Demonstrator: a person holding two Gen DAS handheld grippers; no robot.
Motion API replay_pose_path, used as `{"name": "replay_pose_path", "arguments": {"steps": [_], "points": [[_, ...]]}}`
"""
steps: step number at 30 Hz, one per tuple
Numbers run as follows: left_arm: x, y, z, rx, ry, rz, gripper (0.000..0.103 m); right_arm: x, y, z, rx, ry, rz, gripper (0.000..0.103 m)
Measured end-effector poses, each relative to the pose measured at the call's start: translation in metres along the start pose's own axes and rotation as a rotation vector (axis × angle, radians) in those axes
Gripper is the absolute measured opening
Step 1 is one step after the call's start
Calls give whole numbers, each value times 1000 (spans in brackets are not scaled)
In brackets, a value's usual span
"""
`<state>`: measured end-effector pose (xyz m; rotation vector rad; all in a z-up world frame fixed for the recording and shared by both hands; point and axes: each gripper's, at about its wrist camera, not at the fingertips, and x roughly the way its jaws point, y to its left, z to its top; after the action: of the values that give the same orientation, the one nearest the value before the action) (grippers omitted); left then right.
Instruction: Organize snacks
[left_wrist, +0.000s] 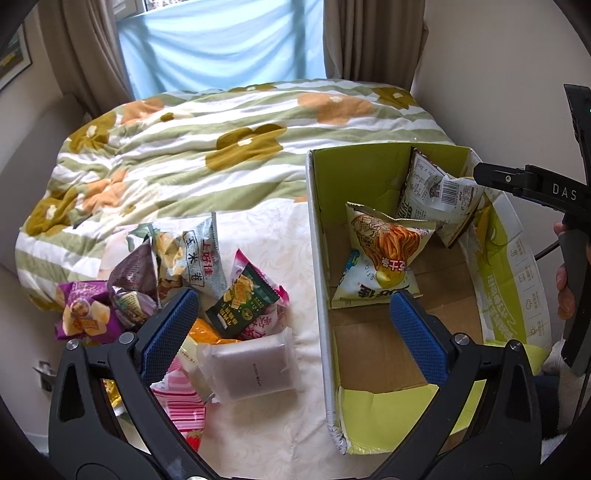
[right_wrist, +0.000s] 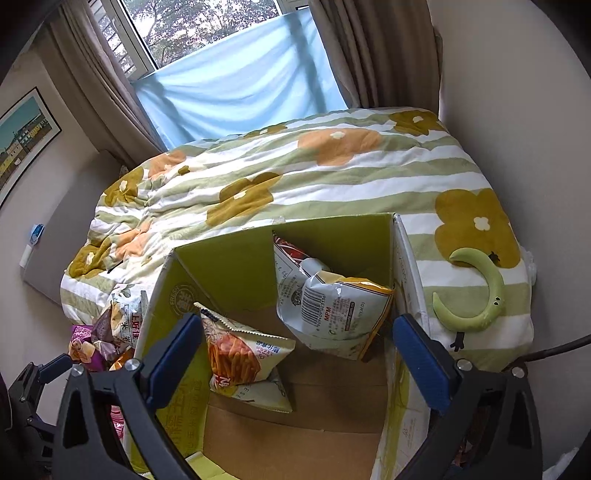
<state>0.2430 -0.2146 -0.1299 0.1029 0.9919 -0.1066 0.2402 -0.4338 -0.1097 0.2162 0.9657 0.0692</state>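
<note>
I see the snacks in two groups. Three bags already sit inside the cardboard box (right_wrist: 207, 269): a white bag with a barcode (right_wrist: 332, 306) leaning against the far wall, a noodle-stick bag (right_wrist: 243, 354) nearer me, and a pale bag (right_wrist: 266, 398) under it. A loose pile of snacks (left_wrist: 177, 291) lies on the bed cover outside the box.

My judgement of the risks: the barcode bag stands tilted on its edge, so a nudge from the right gripper (right_wrist: 295, 354) pulling out could tip it flat or drag it along. The box walls are thin and flaps hang loose at the near end; a finger catching one could shift the whole box. In the pile the wrappers overlap, so closing on one packet could drag a neighbour or pinch two at once, and the slick foil may slip.

The right gripper's jaws stand fully apart and hold nothing. The barcode bag lies ahead of them, toward the right finger; the noodle-stick bag lies just beyond the left finger, partly between the two.

The left gripper (left_wrist: 291, 332) is also wide open and empty. Its left finger sits over the pile, with a clear-wrapped grey packet (left_wrist: 255, 365) and a dark green packet (left_wrist: 240, 306) between the jaws, nearer that finger. Its right finger hangs over the box interior.
</note>
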Motion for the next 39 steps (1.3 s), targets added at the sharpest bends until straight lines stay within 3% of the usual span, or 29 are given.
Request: {"name": "replay_pose_path", "arguments": {"steps": [2, 9, 16, 20, 31, 39], "points": [[-13, 4, -2, 4, -22, 0, 103, -13, 6, -2, -2, 3, -6, 103], [-60, 35, -24, 10, -101, -4, 103, -70, 46, -25, -22, -115, 7, 103], [-103, 87, -55, 47, -160, -12, 103, -110, 113, -63, -48, -195, -8, 103], [-122, 125, -78, 46, -184, -22, 103, -122, 146, -90, -1, -233, -25, 103], [-139, 241, -145, -31, -162, -51, 102, -111, 229, -166, 38, -190, 2, 103], [-117, 299, -187, -148, -98, -69, 103, -75, 269, -206, 59, -124, 33, 103]]}}
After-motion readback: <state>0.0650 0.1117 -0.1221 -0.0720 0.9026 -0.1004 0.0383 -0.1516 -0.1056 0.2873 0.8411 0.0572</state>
